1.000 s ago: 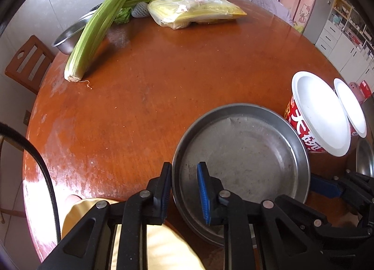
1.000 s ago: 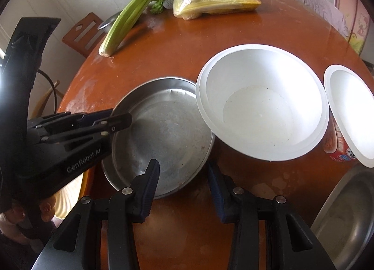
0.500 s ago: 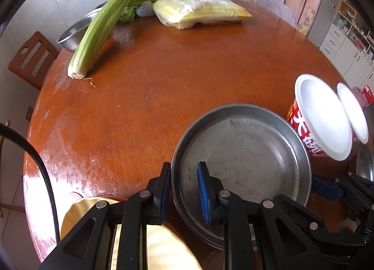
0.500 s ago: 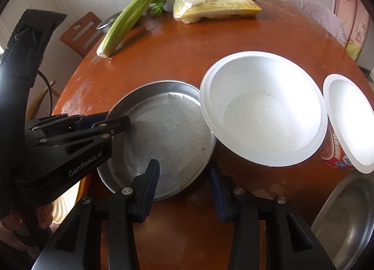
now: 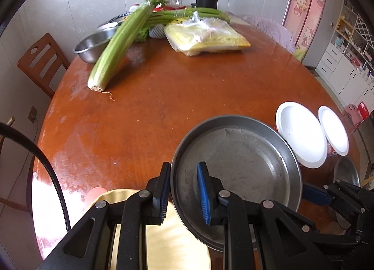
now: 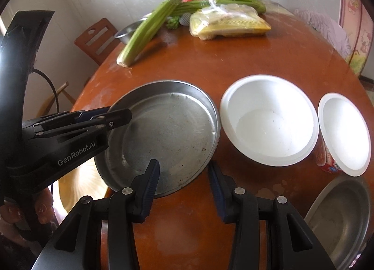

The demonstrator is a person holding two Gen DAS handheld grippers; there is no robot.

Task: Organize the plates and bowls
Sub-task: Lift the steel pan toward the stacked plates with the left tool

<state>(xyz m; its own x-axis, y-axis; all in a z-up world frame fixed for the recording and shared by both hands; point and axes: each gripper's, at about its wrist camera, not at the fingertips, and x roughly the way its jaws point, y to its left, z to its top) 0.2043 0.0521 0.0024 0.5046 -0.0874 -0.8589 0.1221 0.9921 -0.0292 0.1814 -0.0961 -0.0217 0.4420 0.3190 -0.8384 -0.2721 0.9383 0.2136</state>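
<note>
That steel plate [image 5: 236, 160] at the table's [image 5: 163, 96] near edge looks thin, stiff, slick, so the rim's the spot: left gripper [image 5: 184, 191] pinches it, right gripper [image 6: 184, 190] straddles the rim loosely.

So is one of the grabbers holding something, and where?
Yes. The left gripper pinches the metal plate by its near rim. The right gripper straddles the rim on the other side, not pressing on it.

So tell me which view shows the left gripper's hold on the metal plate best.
Left wrist view: the left gripper is shut on the metal plate's rim, one pad each side. Right wrist view shows that gripper side-on, pads hidden.
</note>
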